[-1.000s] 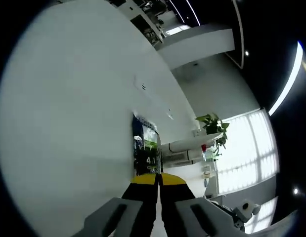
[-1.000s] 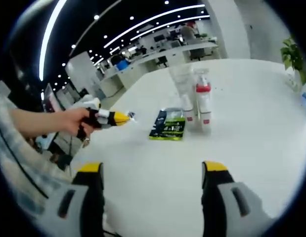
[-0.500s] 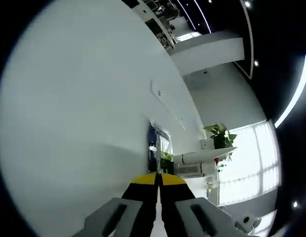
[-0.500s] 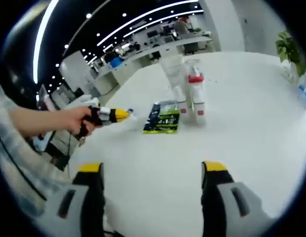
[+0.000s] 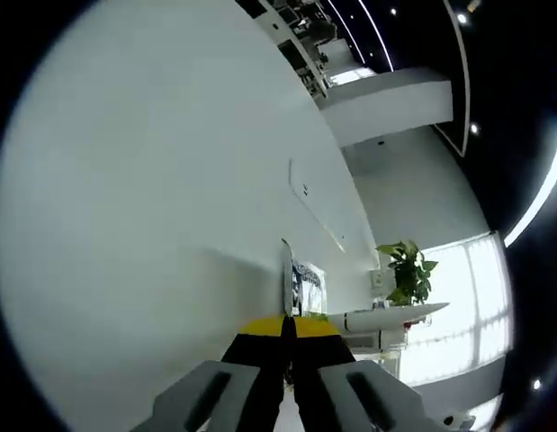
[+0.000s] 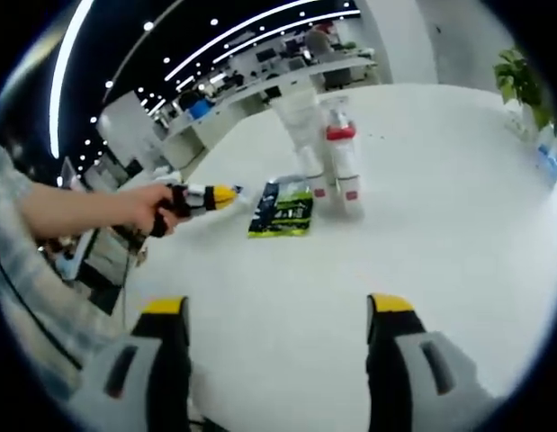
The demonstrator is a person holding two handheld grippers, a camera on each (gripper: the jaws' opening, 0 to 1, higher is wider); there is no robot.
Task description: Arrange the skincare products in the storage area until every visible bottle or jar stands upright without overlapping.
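Skincare sachet (image 6: 282,211) is lying flat on the white table (image 6: 422,234) just ahead of the left gripper (image 6: 226,192), jaws pressed together, while the right gripper (image 6: 276,317) is hovering farther off, jaws apart.

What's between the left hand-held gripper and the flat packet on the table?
Nothing visible. In the right gripper view the left hand-held gripper, jaws shut, hovers just left of the green packet, with bare white table between them. The bottles stand beyond the packet.
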